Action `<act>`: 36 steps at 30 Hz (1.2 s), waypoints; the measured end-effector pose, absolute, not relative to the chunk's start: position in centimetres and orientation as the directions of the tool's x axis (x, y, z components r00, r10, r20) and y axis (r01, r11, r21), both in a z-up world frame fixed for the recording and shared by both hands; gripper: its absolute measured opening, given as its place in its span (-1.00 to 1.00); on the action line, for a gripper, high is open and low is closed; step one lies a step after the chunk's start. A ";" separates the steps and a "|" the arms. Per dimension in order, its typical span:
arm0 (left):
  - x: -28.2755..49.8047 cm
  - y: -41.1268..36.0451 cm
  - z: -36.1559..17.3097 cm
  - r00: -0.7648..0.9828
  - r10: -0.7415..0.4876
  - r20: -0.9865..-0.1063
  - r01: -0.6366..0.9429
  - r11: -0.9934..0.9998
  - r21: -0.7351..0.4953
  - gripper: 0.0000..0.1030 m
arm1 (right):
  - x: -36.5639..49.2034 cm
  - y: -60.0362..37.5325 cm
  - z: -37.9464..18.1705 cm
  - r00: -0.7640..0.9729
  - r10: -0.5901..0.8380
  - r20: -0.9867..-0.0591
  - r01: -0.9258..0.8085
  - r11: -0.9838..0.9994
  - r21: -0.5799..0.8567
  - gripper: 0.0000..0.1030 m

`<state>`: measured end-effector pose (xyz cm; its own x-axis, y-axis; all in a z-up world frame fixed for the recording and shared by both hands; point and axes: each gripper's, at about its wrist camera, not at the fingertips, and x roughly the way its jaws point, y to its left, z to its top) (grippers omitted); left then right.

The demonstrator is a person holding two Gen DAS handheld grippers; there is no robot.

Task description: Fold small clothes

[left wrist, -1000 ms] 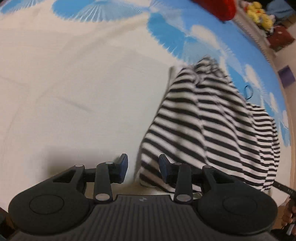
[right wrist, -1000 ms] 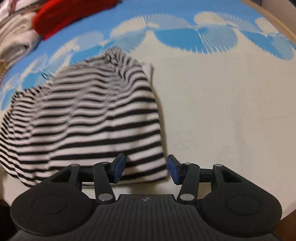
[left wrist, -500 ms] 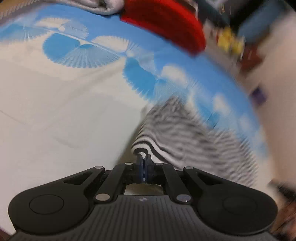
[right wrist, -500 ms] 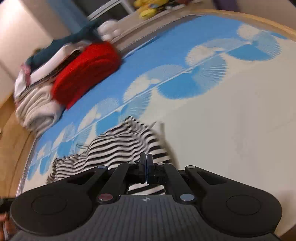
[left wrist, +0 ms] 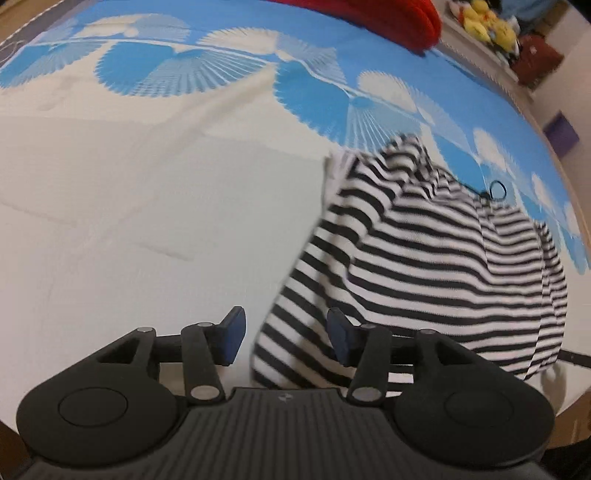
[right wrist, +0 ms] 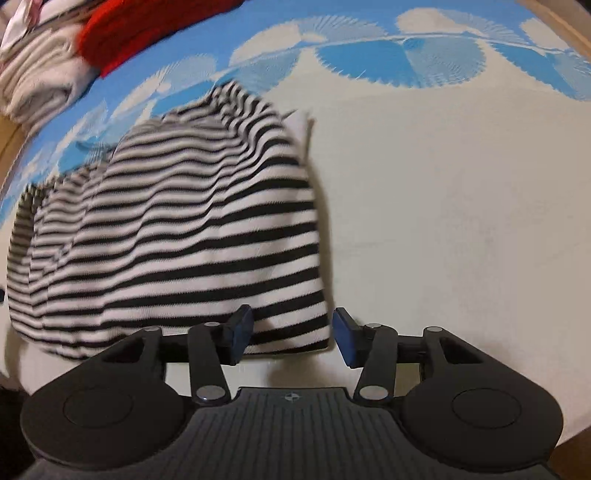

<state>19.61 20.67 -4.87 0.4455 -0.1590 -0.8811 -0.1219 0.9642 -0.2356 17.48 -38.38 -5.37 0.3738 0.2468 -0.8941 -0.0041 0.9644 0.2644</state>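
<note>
A small black-and-white striped garment (left wrist: 424, 266) lies rumpled on a white and blue patterned cloth; it also shows in the right wrist view (right wrist: 177, 236). My left gripper (left wrist: 282, 339) is open, its fingers on either side of the garment's near left corner. My right gripper (right wrist: 291, 338) is open, its fingers on either side of the garment's near right corner. Neither holds the fabric.
The white and blue cloth (left wrist: 129, 206) spreads widely around the garment. A red folded item (right wrist: 147, 29) and a pile of pale folded clothes (right wrist: 37, 81) lie at the far edge. Yellow plush toys (left wrist: 484, 22) sit on a shelf beyond.
Half a second ago both grippers were shut at the garment's near corners and raised. Now both are open and low, and the garment lies spread flat on the cloth.
</note>
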 end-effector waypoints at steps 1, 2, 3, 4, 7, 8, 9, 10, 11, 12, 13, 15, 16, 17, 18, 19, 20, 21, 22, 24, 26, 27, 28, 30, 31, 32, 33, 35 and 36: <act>20.1 20.4 -5.1 0.438 -0.157 -0.885 -0.117 0.966 -0.229 0.07 | 17.5 -38.1 -5.5 0.367 0.255 -0.895 -0.024 0.964 0.265 -0.44; 20.5 19.9 -5.3 0.434 -0.155 -0.887 -0.113 0.968 -0.225 0.07 | 17.5 -37.8 -5.5 0.364 0.271 -0.891 -0.051 0.961 0.272 -0.93; 20.7 19.7 -5.7 0.435 -0.157 -0.887 -0.110 0.968 -0.225 0.07 | 17.4 -37.7 -5.4 0.370 0.285 -0.884 -0.068 0.957 0.281 -1.00; 21.0 19.6 -5.7 0.439 -0.158 -0.884 -0.107 0.968 -0.226 0.07 | 17.3 -37.7 -4.9 0.389 0.291 -0.874 -0.080 0.956 0.282 -1.00; 21.9 18.7 -5.7 0.469 -0.150 -0.870 -0.113 0.967 -0.227 0.07 | 16.4 -39.8 -2.1 0.521 0.346 -0.780 -0.052 0.925 0.376 -1.00; 22.4 18.6 -5.6 0.483 -0.148 -0.863 -0.119 0.965 -0.232 0.07 | 15.9 -40.8 -1.3 0.562 0.337 -0.756 -0.028 0.921 0.389 -1.00; 22.7 18.5 -5.4 0.498 -0.151 -0.854 -0.124 0.962 -0.242 0.07 | 15.6 -41.6 -0.9 0.587 0.283 -0.759 0.001 0.937 0.350 -1.00; 22.7 18.3 -5.1 0.508 -0.153 -0.848 -0.128 0.960 -0.251 0.07 | 15.4 -42.4 -1.1 0.582 0.215 -0.784 0.052 0.952 0.300 -1.00; 23.0 18.0 -5.0 0.516 -0.156 -0.842 -0.129 0.958 -0.256 0.07 | 15.4 -43.2 -1.8 0.551 0.174 -0.816 0.111 0.954 0.279 -1.00; 23.2 17.7 -4.9 0.521 -0.156 -0.839 -0.126 0.958 -0.256 0.07 | 15.5 -43.8 -2.4 0.522 0.157 -0.838 0.144 0.952 0.268 -1.00; 23.5 17.4 -4.8 0.528 -0.154 -0.835 -0.121 0.960 -0.254 0.07 | 15.7 -44.0 -2.8 0.506 0.146 -0.850 0.150 0.956 0.253 -1.00; 24.0 16.8 -4.5 0.547 -0.150 -0.823 -0.113 0.962 -0.250 0.07 | 15.9 -43.4 -2.7 0.521 0.187 -0.833 0.100 0.956 0.277 -0.92; 24.3 16.6 -4.3 0.556 -0.148 -0.818 -0.112 0.962 -0.250 0.07 | 16.2 -42.7 -2.6 0.530 0.221 -0.819 0.067 0.952 0.300 -0.87; 24.6 16.4 -4.2 0.565 -0.145 -0.812 -0.115 0.961 -0.251 0.07 | 16.5 -42.2 -2.6 0.523 0.250 -0.815 0.040 0.948 0.316 -0.51; 24.9 16.3 -4.2 0.573 -0.143 -0.807 -0.116 0.960 -0.253 0.07 | 16.9 -41.4 -2.8 0.509 0.281 -0.814 0.009 0.943 0.332 -0.27; 25.2 16.2 -4.1 0.580 -0.141 -0.802 -0.118 0.960 -0.254 0.07 | 17.1 -40.6 -3.0 0.489 0.303 -0.818 -0.021 0.942 0.335 0.08; 25.5 16.1 -4.1 0.587 -0.136 -0.798 -0.123 0.960 -0.253 0.07 | 17.5 -39.3 -3.5 0.459 0.306 -0.834 -0.063 0.948 0.313 0.10; 25.9 15.9 -4.1 0.595 -0.129 -0.794 -0.127 0.960 -0.251 0.07 | 17.8 -38.5 -4.1 0.435 0.300 -0.849 -0.093 0.953 0.289 0.10; 26.3 15.7 -4.1 0.602 -0.122 -0.789 -0.130 0.960 -0.247 0.07 | 18.1 -37.4 -4.7 0.403 0.286 -0.869 -0.130 0.958 0.255 0.06; 27.0 15.4 -4.0 0.616 -0.108 -0.780 -0.135 0.962 -0.239 0.07 | 18.4 -35.9 -5.6 0.351 0.279 -0.894 -0.192 0.956 0.222 -0.05; 27.9 15.0 -4.1 0.632 -0.102 -0.769 -0.129 0.964 -0.233 0.07 | 18.4 -35.0 -5.8 0.347 0.273 -0.898 -0.235 0.952 0.198 -0.41; 28.4 14.9 -4.1 0.640 -0.099 -0.762 -0.125 0.965 -0.230 0.07 | 18.3 -35.0 -5.6 0.352 0.278 -0.894 -0.242 0.949 0.200 -0.52; 28.9 14.8 -4.2 0.648 -0.097 -0.756 -0.121 0.966 -0.227 0.06 | 18.2 -35.2 -5.3 0.361 0.291 -0.886 -0.243 0.947 0.212 -0.65; 29.8 14.9 -4.0 0.676 -0.062 -0.735 -0.118 0.974 -0.191 -0.48 | 18.0 -35.8 -4.3 0.397 0.317 -0.861 -0.245 0.941 0.234 -0.74; 30.2 15.2 -3.7 0.696 -0.015 -0.718 -0.146 0.976 -0.162 -0.91 | 18.0 -36.2 -3.7 0.417 0.329 -0.847 -0.246 0.938 0.243 -0.76; 30.5 15.9 -3.6 0.714 0.013 -0.700 -0.183 0.968 -0.169 -0.91 | 17.7 -36.6 -3.1 0.441 0.333 -0.833 -0.246 0.938 0.245 -0.77; 30.9 16.7 -3.8 0.722 0.019 -0.692 -0.222 0.953 -0.206 -0.91 | 17.7 -36.6 -3.0 0.450 0.328 -0.831 -0.245 0.940 0.239 -0.77; 31.7 17.6 -4.7 0.695 0.002 -0.719 -0.260 0.933 -0.248 -0.91 | 17.2 -36.3 -3.5 0.429 0.282 -0.858 -0.264 0.948 0.180 -0.78; 32.1 17.7 -5.3 0.670 -0.021 -0.742 -0.256 0.932 -0.257 -0.89 | 17.1 -36.0 -4.0 0.407 0.264 -0.875 -0.274 0.949 0.159 -0.78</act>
<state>32.10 17.66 -5.30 0.6700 -0.0209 -0.7421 -0.2558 0.9319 -0.2571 17.07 -35.96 -3.97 0.4067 0.2639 -0.8746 -0.2738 0.9486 0.1589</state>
